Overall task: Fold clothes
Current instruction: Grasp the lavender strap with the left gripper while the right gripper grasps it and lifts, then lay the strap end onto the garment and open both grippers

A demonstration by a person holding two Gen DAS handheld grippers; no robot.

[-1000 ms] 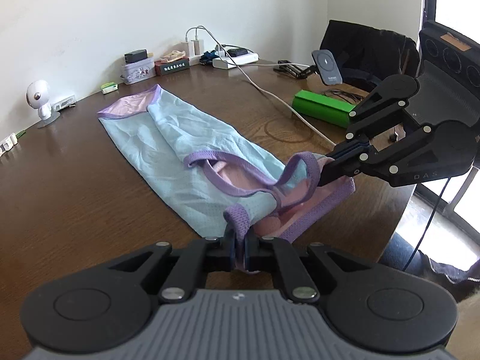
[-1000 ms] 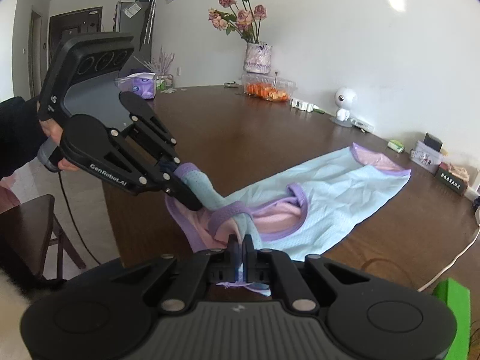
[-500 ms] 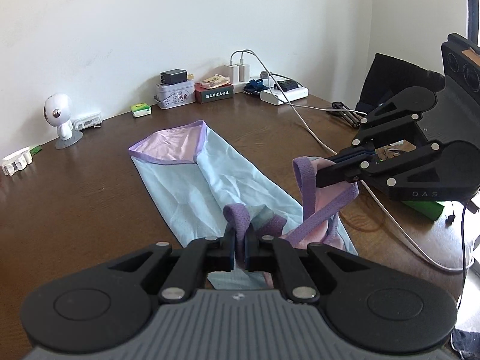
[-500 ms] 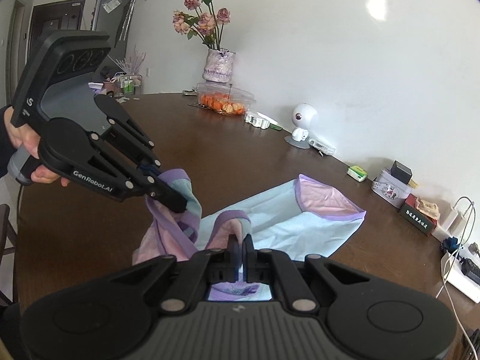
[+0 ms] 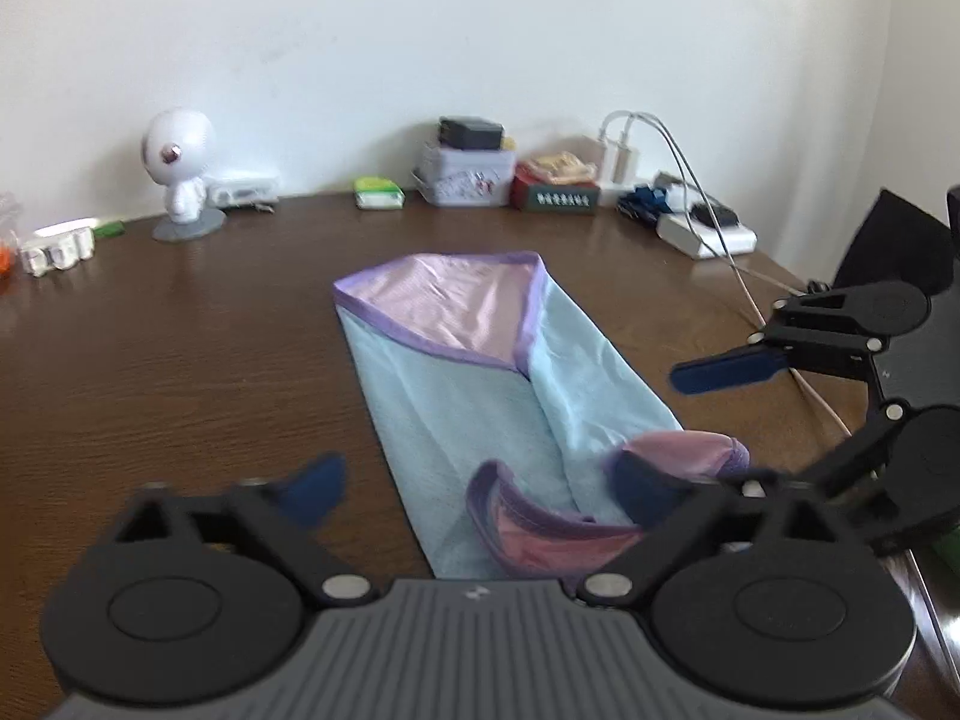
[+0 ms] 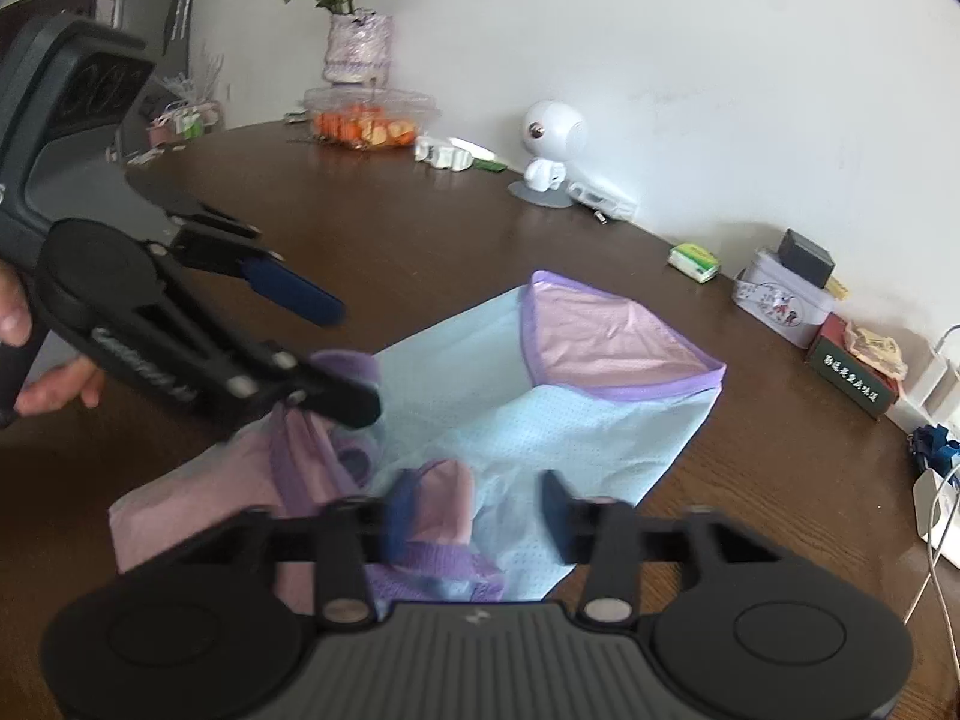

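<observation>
The garment (image 5: 480, 396), a pale blue sleeveless top with purple trim and pink lining, lies lengthwise on the brown table (image 5: 180, 372), its hem end toward 12 o'clock and its strap end nearest the cameras at 6 o'clock. The left claw (image 5: 480, 483) has its jaws opening wide over that near end, with the purple-edged straps lying loose between them, pinched by neither pad. The right claw (image 6: 474, 510) is likewise opening, its fingers spread above the bunched pink and purple cloth at 6 o'clock in its own view. Seen from the right wrist, cloth still hangs against the left claw's lower finger. This looks like the release that ends a fold carrying the shoulders up over the body. Next, both claws probably need to lift clear without snagging the straps, then flatten or regrip the doubled edge.
</observation>
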